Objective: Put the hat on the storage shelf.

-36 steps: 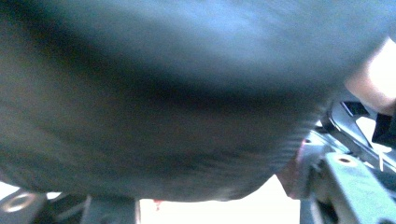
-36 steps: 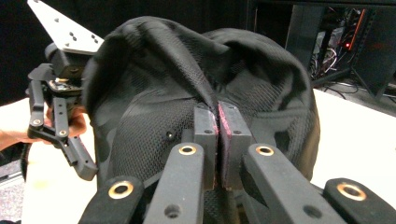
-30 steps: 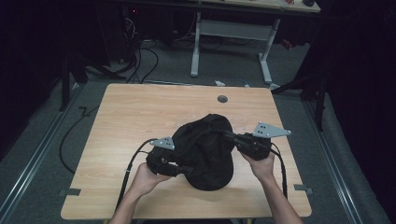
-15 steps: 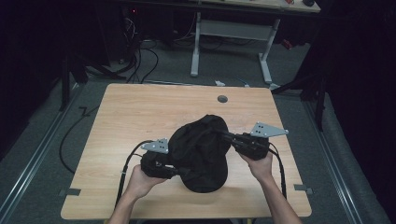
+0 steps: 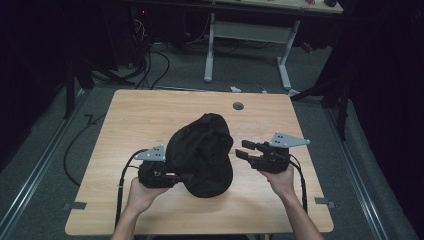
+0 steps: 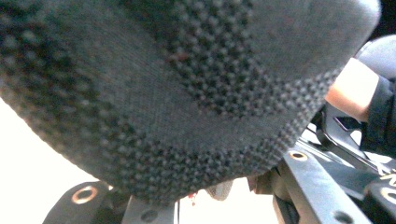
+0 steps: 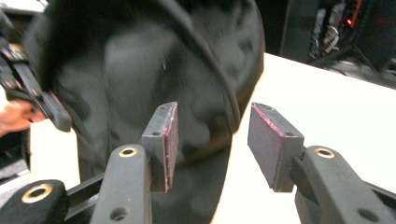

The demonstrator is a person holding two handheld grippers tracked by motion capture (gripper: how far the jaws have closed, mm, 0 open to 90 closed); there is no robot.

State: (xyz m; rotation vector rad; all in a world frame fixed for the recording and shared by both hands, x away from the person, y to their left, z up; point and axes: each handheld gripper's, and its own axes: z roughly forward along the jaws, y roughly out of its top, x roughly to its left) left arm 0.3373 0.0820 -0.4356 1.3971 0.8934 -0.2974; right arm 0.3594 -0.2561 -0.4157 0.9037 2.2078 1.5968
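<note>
A black fabric cap [image 5: 202, 152] stands bunched up over the middle of the wooden table [image 5: 150, 115]. My left gripper [image 5: 177, 176] reaches under its left edge and is shut on it. In the left gripper view the cap's knit mesh [image 6: 187, 93] hangs right over the jaws. My right gripper [image 5: 241, 149] sits just right of the cap, apart from it. Its jaws have just been opening. In the right gripper view the two pads [image 7: 170, 140] stand apart with nothing between them, and the cap [image 7: 154, 79] is just beyond. The left gripper [image 7: 28, 88] shows at that view's left edge.
A round cable hole [image 5: 238, 106] sits near the table's far edge. Behind the table stand a desk's white legs [image 5: 210, 55], with cables [image 5: 150, 60] on the floor. Bare tabletop lies to the left, right and front of the cap.
The right gripper has opened and let go of the cap. The left gripper has drawn the cap a little to the left, clear of the right jaws.
</note>
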